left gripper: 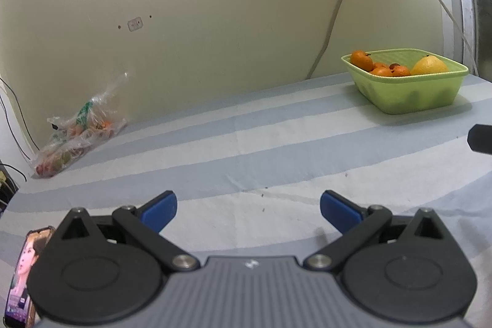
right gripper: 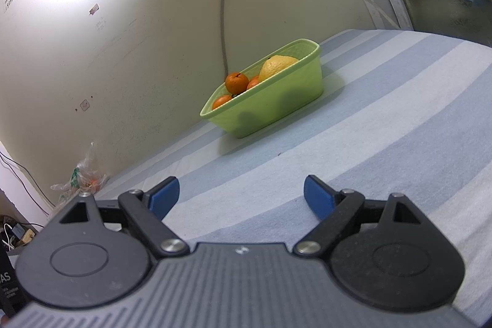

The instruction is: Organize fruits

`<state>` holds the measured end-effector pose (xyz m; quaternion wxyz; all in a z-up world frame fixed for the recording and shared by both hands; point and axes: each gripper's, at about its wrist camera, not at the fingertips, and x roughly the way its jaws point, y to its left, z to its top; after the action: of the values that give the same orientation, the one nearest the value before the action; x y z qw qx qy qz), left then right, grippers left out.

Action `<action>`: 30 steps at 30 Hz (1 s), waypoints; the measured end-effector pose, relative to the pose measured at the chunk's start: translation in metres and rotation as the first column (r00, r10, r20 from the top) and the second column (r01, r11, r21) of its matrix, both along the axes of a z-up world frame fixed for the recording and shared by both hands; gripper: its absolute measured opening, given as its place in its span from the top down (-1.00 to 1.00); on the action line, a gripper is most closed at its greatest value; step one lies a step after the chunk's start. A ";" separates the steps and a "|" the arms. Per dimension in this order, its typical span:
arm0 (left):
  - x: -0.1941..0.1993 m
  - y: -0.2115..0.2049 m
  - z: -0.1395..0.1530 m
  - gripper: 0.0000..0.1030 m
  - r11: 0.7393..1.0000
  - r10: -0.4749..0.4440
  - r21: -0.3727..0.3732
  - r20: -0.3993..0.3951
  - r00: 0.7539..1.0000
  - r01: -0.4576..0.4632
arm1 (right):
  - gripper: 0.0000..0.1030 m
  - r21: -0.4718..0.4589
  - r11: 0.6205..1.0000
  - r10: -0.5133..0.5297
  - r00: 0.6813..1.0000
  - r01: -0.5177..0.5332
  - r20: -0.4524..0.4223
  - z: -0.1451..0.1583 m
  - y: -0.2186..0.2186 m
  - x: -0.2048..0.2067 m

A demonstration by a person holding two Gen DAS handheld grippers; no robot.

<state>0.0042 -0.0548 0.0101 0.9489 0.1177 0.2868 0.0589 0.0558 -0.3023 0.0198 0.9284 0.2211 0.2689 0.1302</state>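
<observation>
Surface: striped blue-and-white sheet (left gripper: 246, 143) is spread flat, pale wall (left gripper: 184, 20) behind it.
Basket: green basket (left gripper: 409, 88) is parked at the far side near the wall, loaded with oranges (left gripper: 362, 60) and one big yellow fruit (left gripper: 430, 65).
Bag: a clear plastic bag (left gripper: 77, 134) with more fruit inside is slumped against the wall, well apart from the basket.
Left gripper (left gripper: 248, 209): fingers are spread wide, nothing's held.
Right gripper (right gripper: 241, 195): same deal, fingers are parted and empty, pointed toward the basket.
Phone: a phone (left gripper: 21, 275) is seen at the left edge.

Left claw (left gripper: 248, 208) and right claw (right gripper: 241, 196): blue pads, black linkages, silver screws, ribbed grey bodies
</observation>
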 end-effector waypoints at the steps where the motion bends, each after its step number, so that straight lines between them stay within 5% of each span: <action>1: -0.001 0.000 0.000 -1.00 1.000 0.001 0.006 0.005 1.000 -0.001 | -0.75 0.000 1.000 0.000 1.000 0.000 0.000 0.000 0.000 0.000; 30: -0.008 -0.007 0.000 -1.00 0.990 0.003 0.137 0.081 0.997 -0.014 | -0.76 0.001 1.000 0.000 1.000 0.000 0.001 0.000 0.000 0.000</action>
<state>-0.0041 -0.0616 0.0099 0.9491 0.1792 0.2438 0.0872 0.0560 -0.3025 0.0194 0.9284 0.2218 0.2682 0.1303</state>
